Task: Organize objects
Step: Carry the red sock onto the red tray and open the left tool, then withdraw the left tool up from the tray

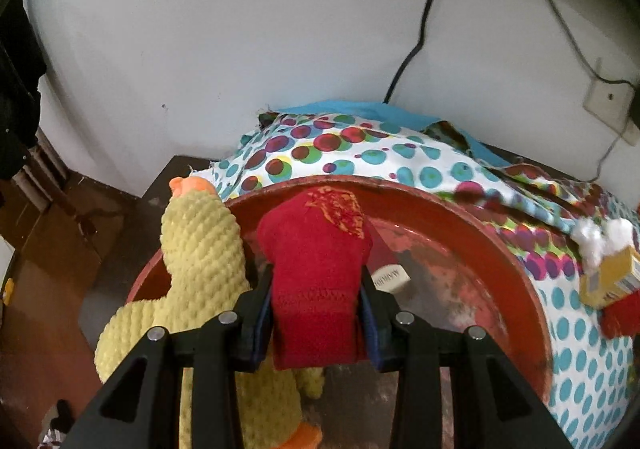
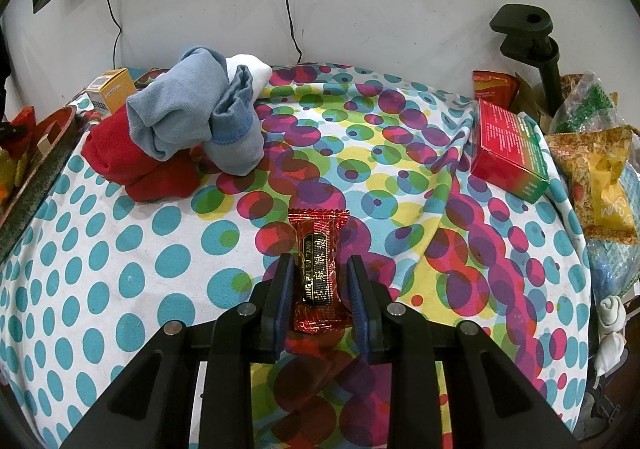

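My left gripper [image 1: 316, 289] is shut on a rolled red sock [image 1: 316, 249] and holds it over a round red tray [image 1: 460, 225]. A yellow plush duck [image 1: 200, 249] lies on the tray's left side, and a small white-labelled item [image 1: 390, 277] sits in the tray behind the sock. In the right wrist view my right gripper [image 2: 320, 277] is shut on a red candy packet [image 2: 318, 269], just above the dotted cloth [image 2: 140, 249]. Further back on the left lie grey-blue socks [image 2: 192, 117] on top of a red sock [image 2: 136, 165].
A red box [image 2: 508, 145] and snack bags [image 2: 600, 185] lie at the right edge, beside a black clamp stand [image 2: 536, 41]. A yellow box [image 2: 112, 89] stands at the back left. The tray's rim [image 2: 40, 153] shows at the far left. Cables hang down the white wall [image 2: 400, 1].
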`<state>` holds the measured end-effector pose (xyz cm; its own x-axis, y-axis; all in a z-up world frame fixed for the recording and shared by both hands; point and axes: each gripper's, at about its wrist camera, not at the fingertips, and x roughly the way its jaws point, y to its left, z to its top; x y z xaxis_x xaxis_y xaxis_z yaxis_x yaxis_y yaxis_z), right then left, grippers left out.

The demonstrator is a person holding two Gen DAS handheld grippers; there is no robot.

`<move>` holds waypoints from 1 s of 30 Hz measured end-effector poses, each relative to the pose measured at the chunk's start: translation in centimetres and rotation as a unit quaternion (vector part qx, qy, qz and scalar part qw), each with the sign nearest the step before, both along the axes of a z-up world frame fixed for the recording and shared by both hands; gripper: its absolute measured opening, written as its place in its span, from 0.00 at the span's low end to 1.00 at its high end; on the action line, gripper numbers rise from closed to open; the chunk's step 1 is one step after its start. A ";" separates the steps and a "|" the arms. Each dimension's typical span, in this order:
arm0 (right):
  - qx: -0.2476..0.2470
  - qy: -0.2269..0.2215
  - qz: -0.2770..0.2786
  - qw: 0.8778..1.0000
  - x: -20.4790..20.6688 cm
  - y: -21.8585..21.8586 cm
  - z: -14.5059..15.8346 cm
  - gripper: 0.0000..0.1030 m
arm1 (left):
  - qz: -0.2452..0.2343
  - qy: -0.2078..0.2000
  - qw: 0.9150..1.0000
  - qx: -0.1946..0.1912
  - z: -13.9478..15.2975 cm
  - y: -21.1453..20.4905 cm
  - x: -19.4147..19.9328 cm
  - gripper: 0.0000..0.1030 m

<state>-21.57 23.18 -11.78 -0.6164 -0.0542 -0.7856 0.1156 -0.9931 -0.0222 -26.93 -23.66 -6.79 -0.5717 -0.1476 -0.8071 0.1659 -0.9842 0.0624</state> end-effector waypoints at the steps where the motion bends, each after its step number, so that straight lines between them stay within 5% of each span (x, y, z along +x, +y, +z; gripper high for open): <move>1: 0.000 0.000 0.000 1.000 0.0 0.0 0.0 0.25 | 0.002 0.001 1.000 0.002 -0.2 -0.1 -0.2 0.36; 10: 0.000 0.000 -0.001 1.000 0.0 0.0 0.0 0.26 | 0.030 -0.014 0.999 -0.006 -1.9 -0.8 -1.8 0.42; 21: 0.000 0.000 -0.001 1.000 0.1 0.0 0.0 0.27 | 0.007 -0.007 1.000 -0.015 -0.8 -0.2 -0.2 0.51; 30: -0.002 0.000 -0.001 1.000 0.1 0.0 0.0 0.27 | -0.021 0.050 0.998 -0.037 2.2 2.1 8.5 0.51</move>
<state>-21.51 23.15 -11.77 -0.6166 -0.0560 -0.7853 0.1135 -0.9934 -0.0183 -18.43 -21.59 -4.57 -0.6560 -0.1791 -0.7332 0.1333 -0.9837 0.1211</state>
